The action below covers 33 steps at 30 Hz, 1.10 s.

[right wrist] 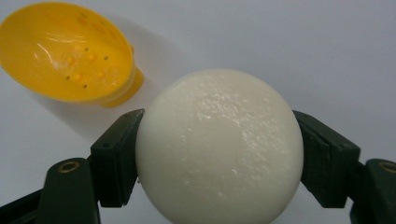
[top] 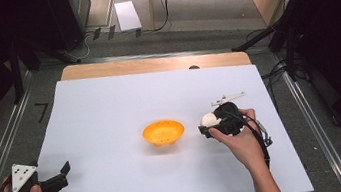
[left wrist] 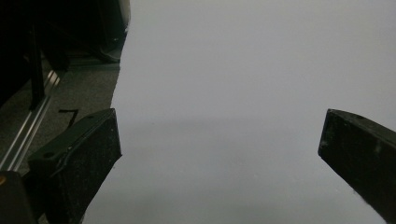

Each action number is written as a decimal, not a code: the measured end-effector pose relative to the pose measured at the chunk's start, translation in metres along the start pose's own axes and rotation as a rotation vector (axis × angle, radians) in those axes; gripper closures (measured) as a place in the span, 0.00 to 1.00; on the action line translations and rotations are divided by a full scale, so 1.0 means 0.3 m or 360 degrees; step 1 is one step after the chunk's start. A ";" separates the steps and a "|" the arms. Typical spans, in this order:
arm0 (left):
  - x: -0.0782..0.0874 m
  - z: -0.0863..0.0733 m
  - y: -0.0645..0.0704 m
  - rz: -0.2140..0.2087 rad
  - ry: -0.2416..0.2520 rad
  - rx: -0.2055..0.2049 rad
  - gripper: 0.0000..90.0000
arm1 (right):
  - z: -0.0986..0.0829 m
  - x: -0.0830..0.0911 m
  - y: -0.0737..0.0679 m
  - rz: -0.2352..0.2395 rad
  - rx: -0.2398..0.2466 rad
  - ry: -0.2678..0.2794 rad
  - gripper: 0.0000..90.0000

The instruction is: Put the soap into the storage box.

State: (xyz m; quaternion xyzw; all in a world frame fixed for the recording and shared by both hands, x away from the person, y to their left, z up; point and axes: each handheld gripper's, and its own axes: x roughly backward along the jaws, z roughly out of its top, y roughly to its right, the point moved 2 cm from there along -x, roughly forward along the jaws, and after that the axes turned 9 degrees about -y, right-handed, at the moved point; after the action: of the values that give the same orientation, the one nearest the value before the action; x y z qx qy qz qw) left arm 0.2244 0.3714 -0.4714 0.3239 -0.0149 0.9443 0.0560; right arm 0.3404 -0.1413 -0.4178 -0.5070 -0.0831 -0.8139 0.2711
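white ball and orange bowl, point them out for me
white ball (right wrist: pixel 217 144), right gripper view, middle of its front surface
orange bowl (top: pixel 163 131), high view, its inner floor

We see the white ball's (right wrist: pixel 219 147) underside cut off at the bottom edge, its sides hidden behind the right gripper's (right wrist: pixel 219 154) jaws.

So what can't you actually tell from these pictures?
- White ball, right gripper view: its underside runs past the bottom edge.
- Right gripper, high view: largely covered by the hand.
- Orange bowl, high view: the holes inside are too small to count.
- Bowl, right gripper view: cut by the left edge.
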 end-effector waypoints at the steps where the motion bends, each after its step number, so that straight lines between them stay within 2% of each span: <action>1: 0.000 0.000 0.000 -0.0001 0.0001 0.0004 0.00 | 0.011 -0.002 -0.012 0.0006 0.0012 -0.0002 0.28; 18: -0.001 0.000 0.000 -0.0003 -0.0002 -0.0001 0.00 | 0.078 -0.001 -0.085 0.0042 0.0062 0.0002 0.28; 33: -0.001 0.000 0.001 -0.0004 -0.0002 -0.0005 0.00 | 0.118 -0.025 -0.151 0.0063 0.0121 -0.0009 0.28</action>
State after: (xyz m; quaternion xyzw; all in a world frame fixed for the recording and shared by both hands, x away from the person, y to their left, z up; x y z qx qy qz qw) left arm 0.2246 0.3710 -0.4715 0.3244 -0.0159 0.9440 0.0577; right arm 0.3467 -0.0861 -0.4014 -0.5000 -0.1049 -0.8033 0.3060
